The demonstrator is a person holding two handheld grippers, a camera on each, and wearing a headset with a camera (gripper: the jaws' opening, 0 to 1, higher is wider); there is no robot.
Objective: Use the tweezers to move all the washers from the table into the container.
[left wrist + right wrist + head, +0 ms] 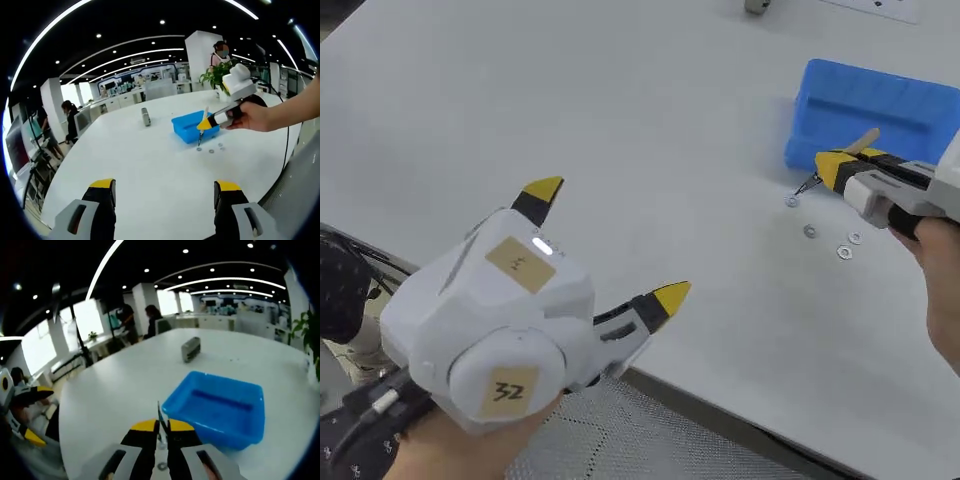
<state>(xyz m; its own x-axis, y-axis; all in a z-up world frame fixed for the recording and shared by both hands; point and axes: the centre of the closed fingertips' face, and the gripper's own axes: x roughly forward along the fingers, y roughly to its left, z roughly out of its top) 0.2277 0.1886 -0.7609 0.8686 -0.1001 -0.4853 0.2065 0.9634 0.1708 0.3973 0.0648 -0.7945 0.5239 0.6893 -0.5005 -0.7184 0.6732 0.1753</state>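
Closest to the headset is the left gripper [605, 240], well off to the left of the blue container [807, 150] and near the table's [620, 120] front edge. Its yellow-tipped jaws are spread wide with nothing between them, and you get the same wide gap in the left gripper view [165, 186]. Moving right across the white top, four washers [809, 232] are lying loose on the table just in front of the container's near-left corner, none of them touching it. The tweezers [807, 185] are pointing down at the washer closest to the container, tip just beside it, though I honestly can't tell if it's touching. The right gripper [835, 170] has its jaws clamped tight on the tweezers, hovering over the container's front edge, with a hand [940, 270] wrapped around its body. From the right gripper view, the tweezers [160, 421] stick up between the pinched jaws [162, 427], and the container [200, 426] sits just ahead to the right. Beyond the container sits a small grey block [190, 348].
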